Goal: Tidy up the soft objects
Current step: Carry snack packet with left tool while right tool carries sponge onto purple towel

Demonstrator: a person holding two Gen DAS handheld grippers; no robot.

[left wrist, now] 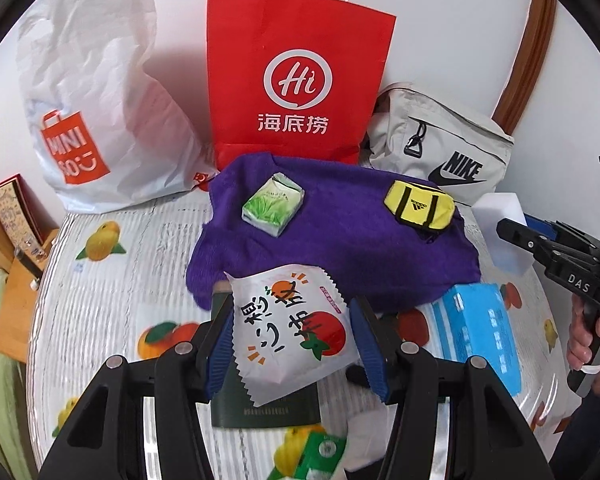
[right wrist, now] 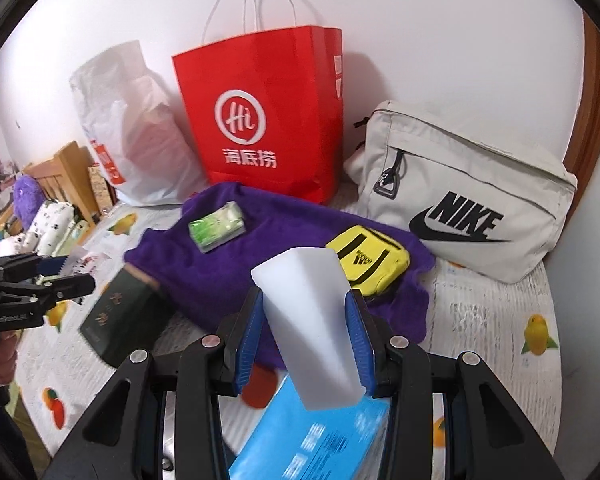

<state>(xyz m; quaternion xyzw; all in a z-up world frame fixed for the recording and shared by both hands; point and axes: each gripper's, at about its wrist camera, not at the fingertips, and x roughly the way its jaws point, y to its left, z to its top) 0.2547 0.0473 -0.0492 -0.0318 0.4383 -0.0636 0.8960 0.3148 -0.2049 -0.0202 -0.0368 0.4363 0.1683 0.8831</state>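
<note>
My left gripper (left wrist: 292, 340) is shut on a white snack packet (left wrist: 296, 332) with orange fruit print, held above a dark green box (left wrist: 268, 404). My right gripper (right wrist: 306, 336) is shut on a white sponge block (right wrist: 312, 320), held above a blue tissue box (right wrist: 316, 436). A purple towel (left wrist: 340, 236) lies on the table and carries a green tissue pack (left wrist: 272, 208) and a small yellow pouch (left wrist: 420, 204). The right gripper also shows at the right edge of the left wrist view (left wrist: 540, 240).
A red paper bag (left wrist: 296, 80), a white Miniso plastic bag (left wrist: 88, 112) and a grey Nike bag (left wrist: 440, 148) stand against the back wall. The fruit-print tablecloth (left wrist: 112, 280) covers the table. Plush toys (right wrist: 40, 216) lie far left.
</note>
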